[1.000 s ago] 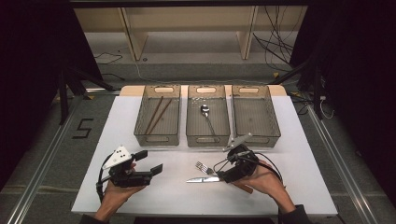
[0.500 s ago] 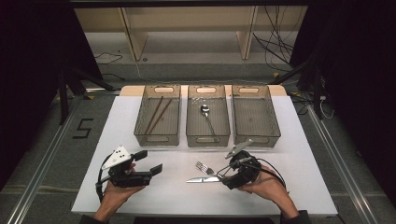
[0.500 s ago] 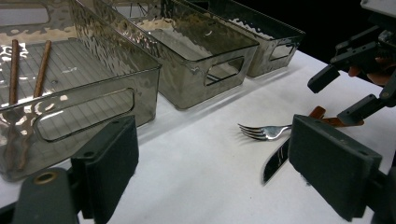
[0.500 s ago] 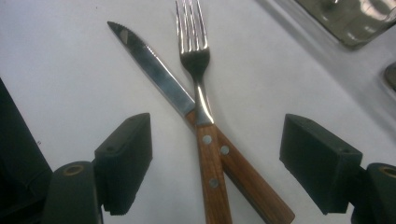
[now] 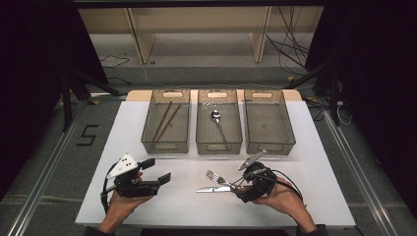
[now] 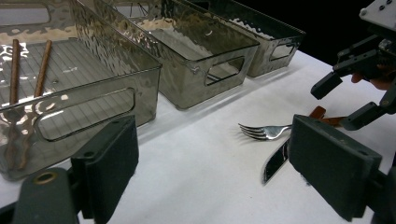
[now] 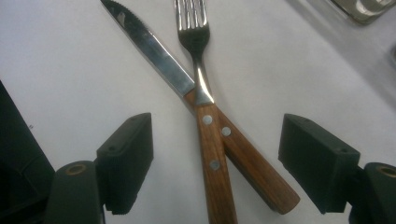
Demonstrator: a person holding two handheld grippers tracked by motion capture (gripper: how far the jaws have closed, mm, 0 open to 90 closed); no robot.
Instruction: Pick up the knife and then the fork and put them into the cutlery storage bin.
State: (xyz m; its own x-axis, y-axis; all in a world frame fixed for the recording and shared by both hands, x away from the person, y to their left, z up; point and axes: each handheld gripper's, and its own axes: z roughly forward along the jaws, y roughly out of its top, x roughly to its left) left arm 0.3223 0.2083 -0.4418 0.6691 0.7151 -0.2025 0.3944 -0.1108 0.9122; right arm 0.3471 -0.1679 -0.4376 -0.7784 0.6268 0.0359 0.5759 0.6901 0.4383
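A fork (image 7: 192, 32) and a knife (image 7: 156, 53), both with wooden handles, lie crossed on the white table (image 5: 187, 206), the fork on top. My right gripper (image 7: 217, 163) is open with its jaws on either side of the two handles, not touching them. In the high view the fork (image 5: 215, 176) and knife (image 5: 210, 189) lie near the front right, with the right gripper (image 5: 237, 183) at their handle ends. My left gripper (image 5: 157, 171) is open and empty at the front left, and in its own view, between its jaws (image 6: 219, 163), the fork (image 6: 261, 132) shows ahead.
Three clear bins stand in a row behind. The left bin (image 5: 165, 146) holds chopsticks (image 5: 164, 120), the middle bin (image 5: 219, 147) a spoon (image 5: 219, 123), and the right bin (image 5: 270, 146) shows nothing inside. The table's front edge lies just below both hands.
My right gripper has come slightly nearer and lower, settling its open jaws around the fork and knife handles. The left gripper has stayed in place.
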